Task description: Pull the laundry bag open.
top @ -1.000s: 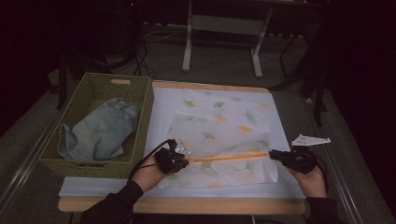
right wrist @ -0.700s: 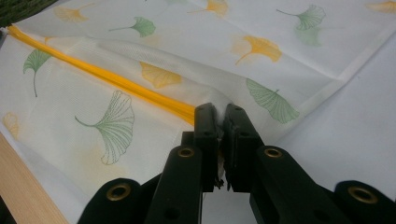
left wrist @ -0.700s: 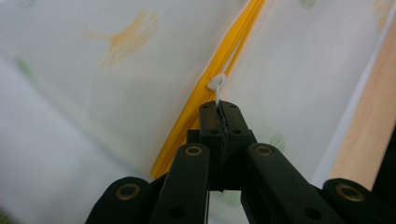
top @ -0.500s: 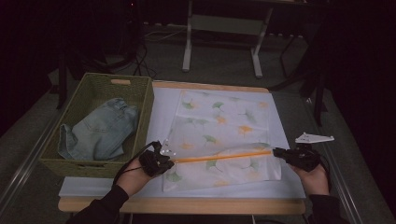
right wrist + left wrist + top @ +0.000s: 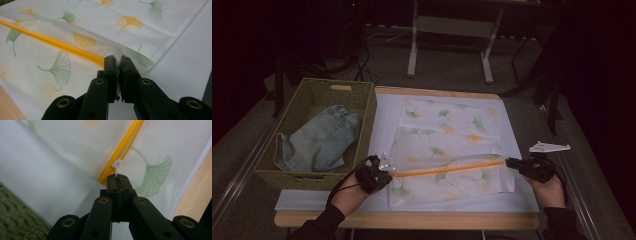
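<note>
A white mesh bag (image 5: 447,130) printed with green and orange ginkgo leaves lies flat on the table. An orange zipper (image 5: 447,169) runs across its near part. My left gripper (image 5: 388,173) sits at the zipper's left end. In the left gripper view it (image 5: 117,178) is shut on the white zipper pull (image 5: 116,166). My right gripper (image 5: 512,162) is at the zipper's right end. In the right gripper view it (image 5: 118,60) is shut on the bag's fabric (image 5: 113,53) where the zipper (image 5: 50,40) ends.
A green woven basket (image 5: 362,100) holding folded jeans (image 5: 319,140) stands at the table's left. A pale sheet (image 5: 387,115) covers the tabletop under the bag; the wooden edge (image 5: 412,220) runs along the near side. A desk frame (image 5: 452,25) stands beyond.
My left gripper has moved left along the zipper with the pull in it, most of the way in the first half second. The right gripper has stayed put on the bag's end.
</note>
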`<state>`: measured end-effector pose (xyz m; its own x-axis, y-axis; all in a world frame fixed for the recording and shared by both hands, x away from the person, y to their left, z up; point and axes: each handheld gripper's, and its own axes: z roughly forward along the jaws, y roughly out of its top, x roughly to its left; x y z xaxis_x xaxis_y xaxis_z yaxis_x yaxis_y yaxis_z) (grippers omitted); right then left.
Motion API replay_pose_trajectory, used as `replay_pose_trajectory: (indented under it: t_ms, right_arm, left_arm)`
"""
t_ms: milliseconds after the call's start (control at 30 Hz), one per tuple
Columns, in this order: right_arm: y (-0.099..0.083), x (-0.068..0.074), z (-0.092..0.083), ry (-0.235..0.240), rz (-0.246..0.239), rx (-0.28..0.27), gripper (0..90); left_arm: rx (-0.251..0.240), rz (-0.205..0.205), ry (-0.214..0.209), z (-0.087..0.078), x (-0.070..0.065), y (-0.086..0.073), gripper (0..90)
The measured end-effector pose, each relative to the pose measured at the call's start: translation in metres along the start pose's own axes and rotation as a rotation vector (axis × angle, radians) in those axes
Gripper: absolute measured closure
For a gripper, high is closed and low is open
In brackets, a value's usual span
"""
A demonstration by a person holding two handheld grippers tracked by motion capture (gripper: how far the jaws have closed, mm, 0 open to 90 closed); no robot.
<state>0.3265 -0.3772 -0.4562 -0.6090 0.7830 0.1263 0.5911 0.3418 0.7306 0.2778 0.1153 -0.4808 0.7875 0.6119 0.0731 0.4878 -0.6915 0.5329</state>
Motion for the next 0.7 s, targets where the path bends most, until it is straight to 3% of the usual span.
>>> replay_pose_trajectory:
  t_ms: [333,400,700]
  right_arm:
    - [-0.007,-0.009,-0.005,0.000,0.038,-0.010,84.7]
    - [-0.008,-0.009,-0.006,-0.026,0.034,-0.012,84.8]
    - [-0.013,-0.011,-0.002,-0.001,0.048,0.000,82.7]
  left_arm:
    - [0.025,0.008,0.059,0.000,-0.003,-0.002,90.0]
    - [0.020,0.005,0.041,0.000,-0.002,-0.002,90.0]
    - [0.047,0.000,0.057,0.006,-0.005,0.001,90.0]
